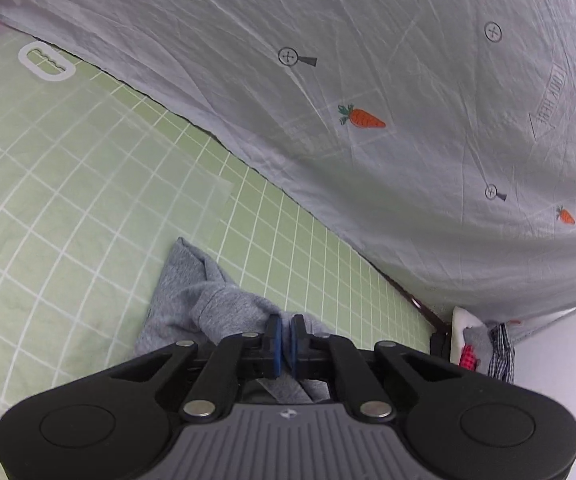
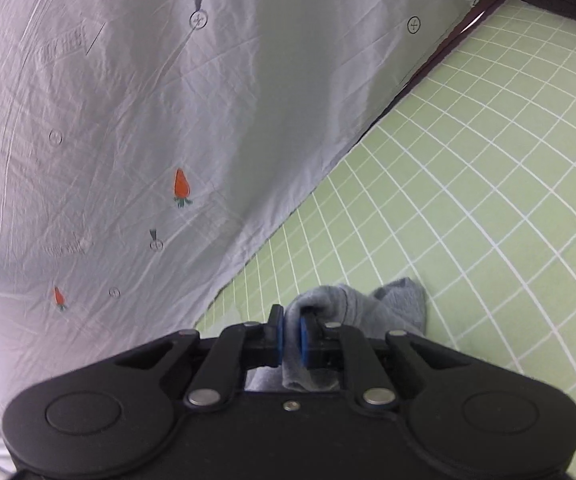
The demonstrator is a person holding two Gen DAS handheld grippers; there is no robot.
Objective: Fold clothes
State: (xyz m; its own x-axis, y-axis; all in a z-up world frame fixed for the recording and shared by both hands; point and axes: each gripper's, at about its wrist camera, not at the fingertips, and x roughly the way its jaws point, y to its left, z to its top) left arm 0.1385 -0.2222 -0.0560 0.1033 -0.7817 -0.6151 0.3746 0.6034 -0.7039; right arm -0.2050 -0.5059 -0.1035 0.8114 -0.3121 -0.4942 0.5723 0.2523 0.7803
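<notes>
Soft, light and floppy, the grey garment [image 1: 207, 304] sags; left gripper [image 1: 286, 340] and right gripper [image 2: 292, 336] each pinch its bunched edge.

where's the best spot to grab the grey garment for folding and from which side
Grip the grey garment at its bunched edges, coming from above and the near side. The left gripper and right gripper are both shut on raised folds there; the rest lies flat on the green mat.
</notes>
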